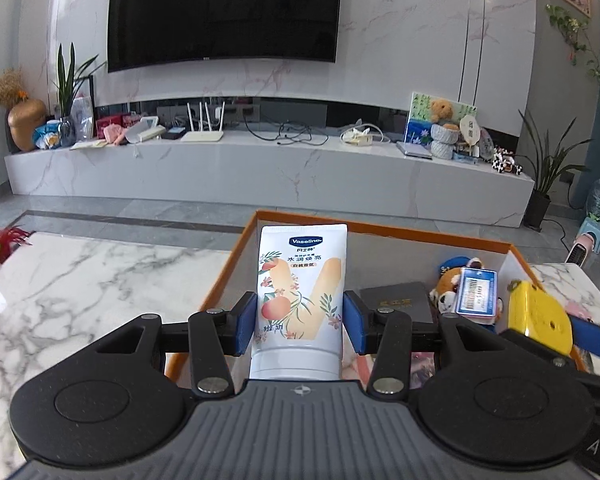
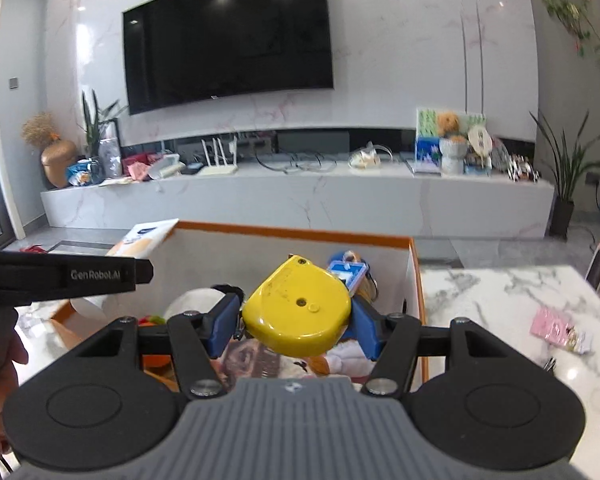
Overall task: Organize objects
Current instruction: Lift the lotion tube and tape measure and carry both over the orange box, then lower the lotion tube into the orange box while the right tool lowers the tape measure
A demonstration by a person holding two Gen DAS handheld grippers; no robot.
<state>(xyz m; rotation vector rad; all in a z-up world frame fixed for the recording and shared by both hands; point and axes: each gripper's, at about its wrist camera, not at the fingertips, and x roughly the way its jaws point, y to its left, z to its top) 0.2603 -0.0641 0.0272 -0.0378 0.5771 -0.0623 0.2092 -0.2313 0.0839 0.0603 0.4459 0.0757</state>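
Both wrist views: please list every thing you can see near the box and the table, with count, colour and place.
Vaseline tube: one, white with peach print, upright between the left gripper's pads, above the box.
Tape measure: one, yellow, clamped in the right gripper, above the box.
Box: one, orange rim, pale walls, on the marble table.
Plush toy: one, brown and white, inside the box.
Barcode card: one, blue frame, lying on the plush toy.
Dark book: one, inside the box.
Marble table: one, white with grey veins.
Pink packet: one, on the table right of the box.
Left gripper: black, blue pads, shut on the tube.
Right gripper: black, blue pads, shut on the tape measure.
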